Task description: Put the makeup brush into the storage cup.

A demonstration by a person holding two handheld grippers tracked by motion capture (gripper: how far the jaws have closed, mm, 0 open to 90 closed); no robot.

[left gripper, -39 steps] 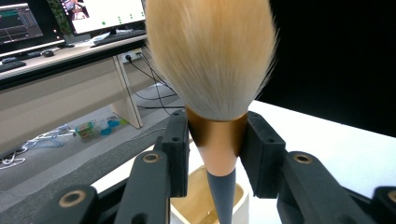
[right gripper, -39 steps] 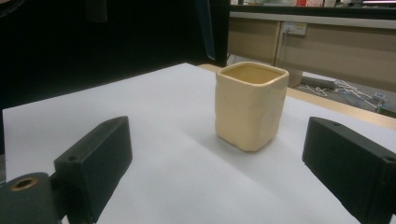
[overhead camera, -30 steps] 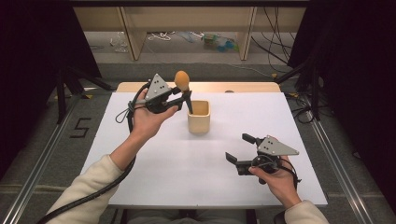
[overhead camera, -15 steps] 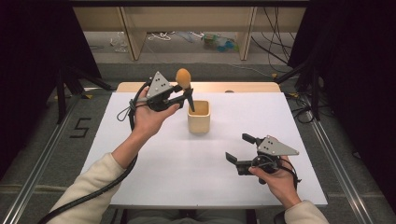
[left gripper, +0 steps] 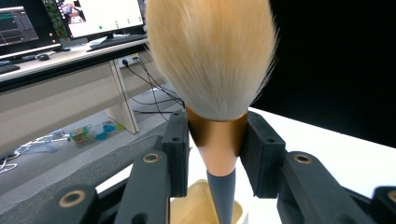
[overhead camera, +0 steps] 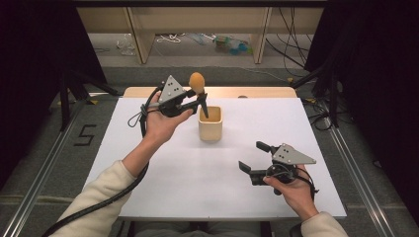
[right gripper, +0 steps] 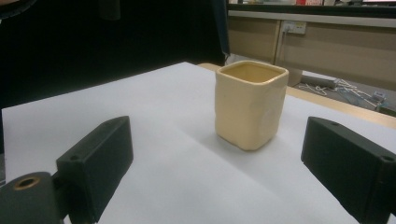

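A white-topped bench point(overhead camera: 173, 173) carries a single cream square-sided cup point(overhead camera: 210, 123), standing upright toward the far middle with bare surface all around it. Beyond the far edge, a pale wooden desk frame point(overhead camera: 138, 29) stands over a floor strewn with cables and small coloured clutter point(overhead camera: 230, 43). In the left gripper view a monitor point(left gripper: 100, 14) and a keyboard sit on another desk off to the left. Dark curtains close in both sides.

The left gripper point(overhead camera: 200, 98) is raised above the bench just left of the cup, its jaws pinching a makeup brush point(overhead camera: 197, 84) at the copper ferrule point(left gripper: 217, 140). The tan bristle head points up, and the dark handle point(left gripper: 224, 196) slants down into the mouth of the cup, whose rim point(left gripper: 187, 205) shows directly below the jaws.

The right gripper point(overhead camera: 254, 158) rests low near the right front of the bench, well apart from the cup. Its jaws are spread wide with nothing between them, and the cup point(right gripper: 250, 102) stands farther off, framed between them.
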